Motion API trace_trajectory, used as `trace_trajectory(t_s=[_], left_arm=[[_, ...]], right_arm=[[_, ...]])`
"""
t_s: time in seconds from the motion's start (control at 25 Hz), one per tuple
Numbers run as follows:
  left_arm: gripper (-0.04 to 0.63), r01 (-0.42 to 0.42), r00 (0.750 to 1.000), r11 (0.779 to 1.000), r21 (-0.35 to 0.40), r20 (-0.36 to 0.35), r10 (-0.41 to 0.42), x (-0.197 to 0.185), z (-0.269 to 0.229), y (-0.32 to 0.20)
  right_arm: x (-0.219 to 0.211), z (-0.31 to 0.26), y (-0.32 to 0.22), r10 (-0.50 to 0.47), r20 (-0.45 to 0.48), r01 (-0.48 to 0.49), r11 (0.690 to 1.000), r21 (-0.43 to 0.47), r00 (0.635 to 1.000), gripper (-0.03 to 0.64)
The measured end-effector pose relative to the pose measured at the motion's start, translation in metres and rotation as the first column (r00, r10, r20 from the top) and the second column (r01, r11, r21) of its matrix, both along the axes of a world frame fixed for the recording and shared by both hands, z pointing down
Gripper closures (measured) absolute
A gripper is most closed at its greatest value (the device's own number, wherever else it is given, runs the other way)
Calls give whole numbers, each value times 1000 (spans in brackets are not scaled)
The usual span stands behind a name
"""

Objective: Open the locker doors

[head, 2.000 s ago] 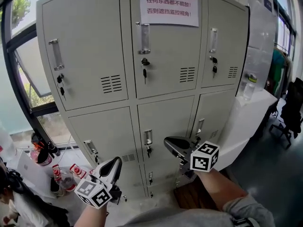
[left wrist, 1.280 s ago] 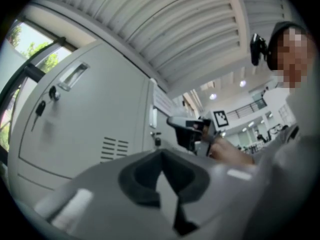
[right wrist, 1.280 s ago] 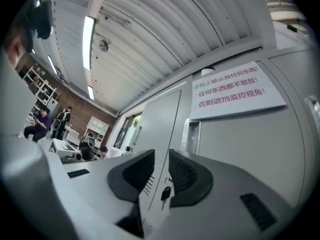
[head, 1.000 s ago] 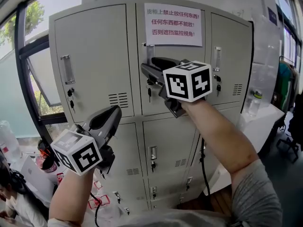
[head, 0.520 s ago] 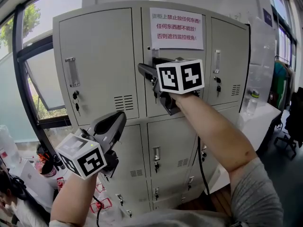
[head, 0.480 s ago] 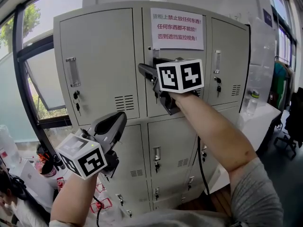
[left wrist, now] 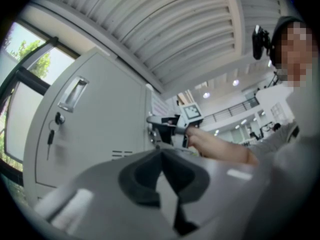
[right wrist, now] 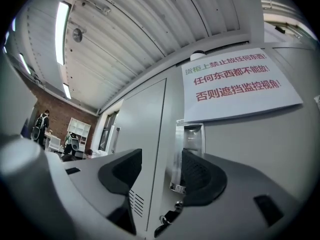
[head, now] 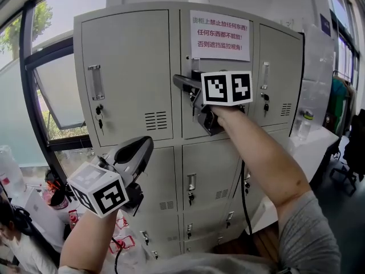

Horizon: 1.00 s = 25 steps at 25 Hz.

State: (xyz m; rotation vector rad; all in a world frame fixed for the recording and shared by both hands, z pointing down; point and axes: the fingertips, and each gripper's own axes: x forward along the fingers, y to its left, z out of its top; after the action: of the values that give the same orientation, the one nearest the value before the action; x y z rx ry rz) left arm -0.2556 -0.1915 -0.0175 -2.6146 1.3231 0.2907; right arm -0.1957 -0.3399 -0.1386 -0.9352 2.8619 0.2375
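The right gripper is up at the top middle door of the lockers, under the paper sign. Its jaws have just been opening and stand wide apart, with the door's handle between them, close beside the right pad, not squeezed. The left gripper hangs lower, before the left column, its jaws together and empty.

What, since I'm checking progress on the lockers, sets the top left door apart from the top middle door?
The top middle door carries a paper notice; the top left door is bare. The right gripper, jaws just opened wide, straddles the edge of the middle door's handle; the left door's handle has nothing at it. Both are grey and shut.
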Motion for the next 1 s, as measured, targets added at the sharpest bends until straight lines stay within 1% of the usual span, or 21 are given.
trace_trajectory(t_s=[0.16, 0.28, 0.44, 0.56, 0.68, 0.76, 0.88, 1.0], left_arm=[[592, 4, 1000, 1000, 2, -3, -4, 13, -2, 9], [592, -12, 1000, 1000, -1, -26, 12, 34, 1, 16], [592, -15, 1000, 1000, 5, -13, 15, 77, 4, 25], [592, -14, 1000, 1000, 12, -4, 14, 115, 7, 31], [592, -8, 1000, 1000, 9, -13, 8, 152, 11, 34], [592, -6, 1000, 1000, -2, -23, 5, 177, 15, 33], [592, 1, 1000, 1000, -18, -29, -2, 209, 21, 31], [592, 5, 999, 1000, -29, -37, -6, 235, 24, 28]], right_arm=[[15, 0, 31, -60, -3, 60, 998, 29, 998, 394], [39, 1, 62, -121, 1, 120, 991, 55, 993, 394], [88, 2, 103, -189, -8, 189, 977, 99, 982, 394], [135, 4, 126, -216, -16, 216, 968, 130, 976, 394], [185, 5, 139, -214, -26, 215, 964, 158, 977, 394], [220, 7, 139, -193, -30, 195, 965, 175, 981, 394], [269, 8, 129, -146, -30, 149, 971, 186, 989, 414], [308, 9, 113, -116, -24, 118, 976, 185, 993, 431]])
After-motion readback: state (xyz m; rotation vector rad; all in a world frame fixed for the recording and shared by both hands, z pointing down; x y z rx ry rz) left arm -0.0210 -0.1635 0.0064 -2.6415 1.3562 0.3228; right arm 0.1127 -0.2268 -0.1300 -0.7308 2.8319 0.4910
